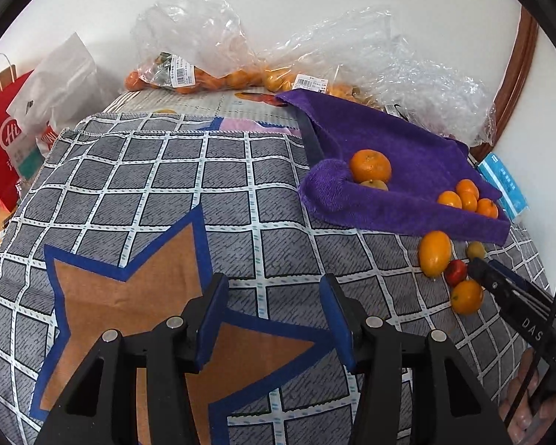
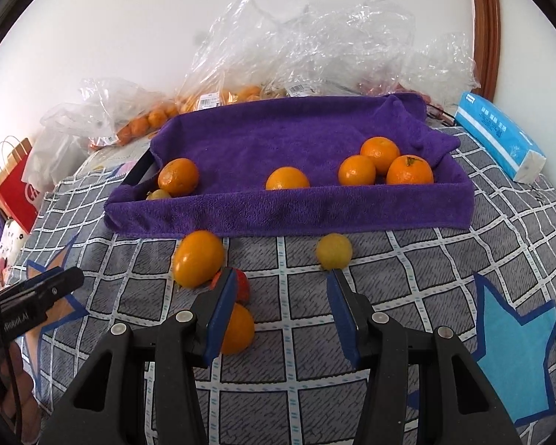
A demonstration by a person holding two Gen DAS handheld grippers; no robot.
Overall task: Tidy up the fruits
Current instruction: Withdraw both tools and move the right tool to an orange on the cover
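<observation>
A tray lined with a purple towel (image 2: 289,211) holds several oranges (image 2: 380,154), one of them apart at its left end (image 2: 178,177). In front of it on the checked cloth lie an oval orange fruit (image 2: 198,257), a small red fruit (image 2: 242,285), a round orange (image 2: 239,328) and a yellow fruit (image 2: 333,251). My right gripper (image 2: 281,285) is open over bare cloth; its left finger covers part of the red fruit and the round orange. My left gripper (image 1: 274,296) is open over the star pattern, left of the tray (image 1: 407,218) and loose fruits (image 1: 434,254).
Clear plastic bags of oranges (image 1: 189,74) crowd the back by the wall (image 2: 129,18). A red paper bag (image 1: 3,148) stands at the left. A blue tissue pack (image 2: 500,137) lies right of the tray. The right gripper (image 1: 482,270) reaches beside the loose fruits.
</observation>
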